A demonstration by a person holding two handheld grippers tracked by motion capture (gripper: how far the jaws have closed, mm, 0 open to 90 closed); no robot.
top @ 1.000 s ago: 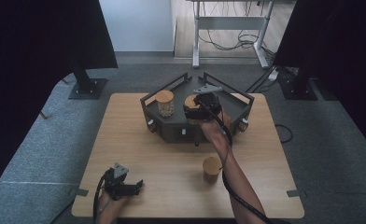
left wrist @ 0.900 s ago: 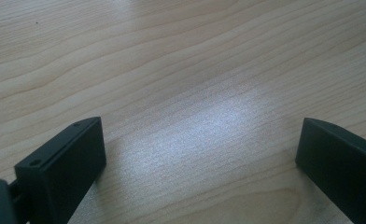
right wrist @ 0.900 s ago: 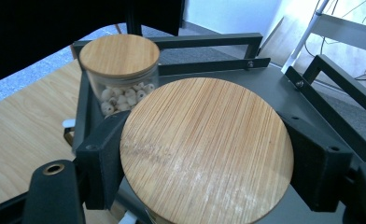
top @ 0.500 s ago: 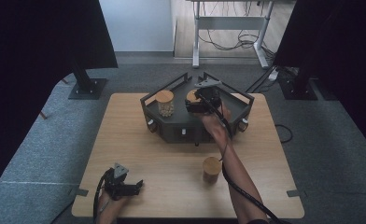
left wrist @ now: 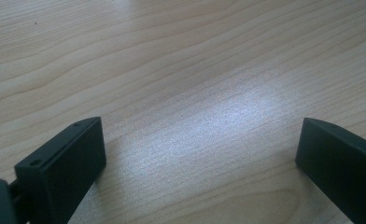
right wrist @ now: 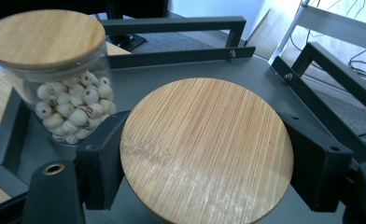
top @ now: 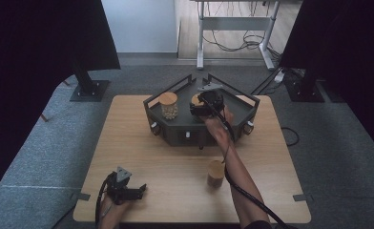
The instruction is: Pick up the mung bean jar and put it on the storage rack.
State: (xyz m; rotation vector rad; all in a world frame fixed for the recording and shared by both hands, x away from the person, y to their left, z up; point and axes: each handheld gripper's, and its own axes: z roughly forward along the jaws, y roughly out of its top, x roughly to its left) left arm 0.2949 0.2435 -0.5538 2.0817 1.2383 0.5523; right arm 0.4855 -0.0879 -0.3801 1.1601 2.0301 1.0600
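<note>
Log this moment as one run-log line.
right tool: shut on jar over tray | left tool: open, on table

A lab: black curtains [top: 42, 43], light stands [top: 87, 86], cabled desk [top: 233, 28].

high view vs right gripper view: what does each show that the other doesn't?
High view alone: the whole table, a third jar standing on it near the front, and the left gripper, open, at the near-left corner.

Right gripper view alone: the right gripper shut on a jar's wooden lid, one jaw at each side, and the pale round pieces inside the neighbouring jar.

Both: the dark tray, that filled jar and the right gripper over the tray.
</note>
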